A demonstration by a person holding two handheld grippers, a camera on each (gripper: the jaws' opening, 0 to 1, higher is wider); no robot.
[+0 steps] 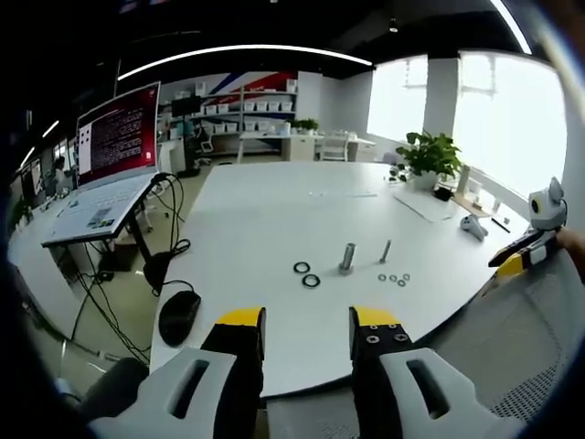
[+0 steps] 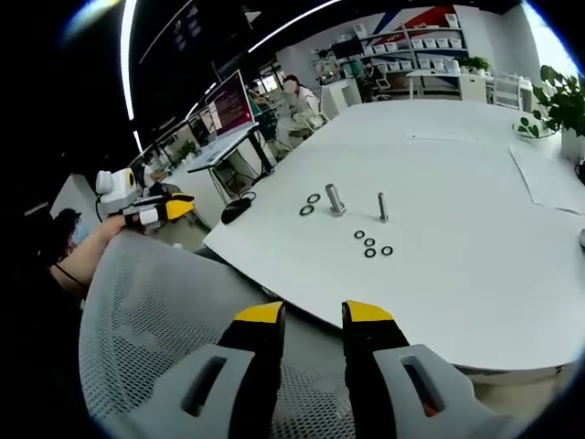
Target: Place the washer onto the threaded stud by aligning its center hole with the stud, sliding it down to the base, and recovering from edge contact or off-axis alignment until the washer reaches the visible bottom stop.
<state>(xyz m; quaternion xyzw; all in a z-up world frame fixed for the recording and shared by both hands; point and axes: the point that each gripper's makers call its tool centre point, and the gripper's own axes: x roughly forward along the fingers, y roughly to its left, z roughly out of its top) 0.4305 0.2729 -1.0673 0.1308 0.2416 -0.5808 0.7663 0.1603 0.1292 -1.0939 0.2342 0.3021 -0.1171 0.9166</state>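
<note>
White and matte, the round-edged table (image 1: 274, 219) carries everything that matters; a grey mesh chair back (image 2: 174, 302) sits between it and both tools. At ten o'clock in the left gripper view a laptop (image 1: 105, 183) stands on a side desk, with a black mouse (image 1: 179, 315) at the table's near edge.

Both tools hang well short of the parts. The left gripper (image 1: 306, 334) has its yellow-tipped jaws spread with nothing between them, and the right gripper (image 2: 311, 334) is likewise parted and empty.

Near the table's centre stands the thicker stud (image 1: 347, 257), a short upright metal post on a wider base, with a thinner threaded stud (image 1: 386, 251) just beside it at three o'clock. Two larger dark rings (image 1: 306, 273) lie flat at eight o'clock of the thick post. The small washers (image 2: 371, 245), four thin flat metal loops, cluster at five o'clock of the thin stud.

Judging ahead, the washers are thin and flush on a smooth top, so jaws could skate over one or nudge the cluster apart. A tilted washer would likely catch on the threads, and a sideways bump could topple a stud.
</note>
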